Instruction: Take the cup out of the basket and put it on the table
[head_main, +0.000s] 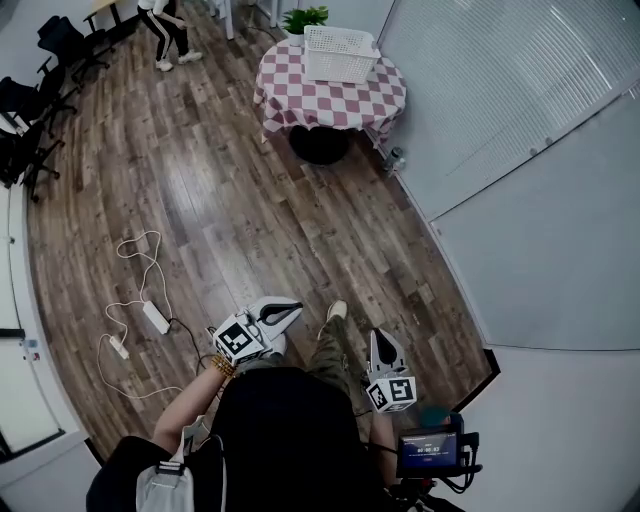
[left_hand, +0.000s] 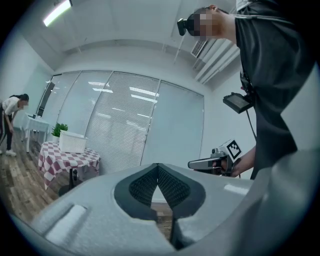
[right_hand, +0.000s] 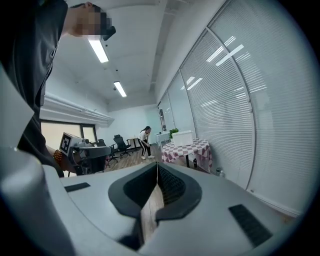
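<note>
Left gripper (left_hand: 158, 172): clenched on nothing and pointing level. It is held out in front, apparently just being carried, since the work has not begun.
Right gripper (right_hand: 157, 169): also clenched and empty, tipped slightly down, alongside the left.
Power strip (head_main: 157, 317): on the floor with white cables (head_main: 135, 262), left of the straight line to the table.
Floor (head_main: 250, 220): bare wood from here to the table; nothing appears to stand in the way.
Table (head_main: 290, 95): checked cloth, well apart from both grippers.
Basket (head_main: 340, 55): white, on the table's far side, near the blinds (head_main: 480, 70).
Cup: not visible; presumably inside the basket.
Beyond: plant (head_main: 305, 18), chairs (head_main: 30, 110), and another person (head_main: 165, 30).
</note>
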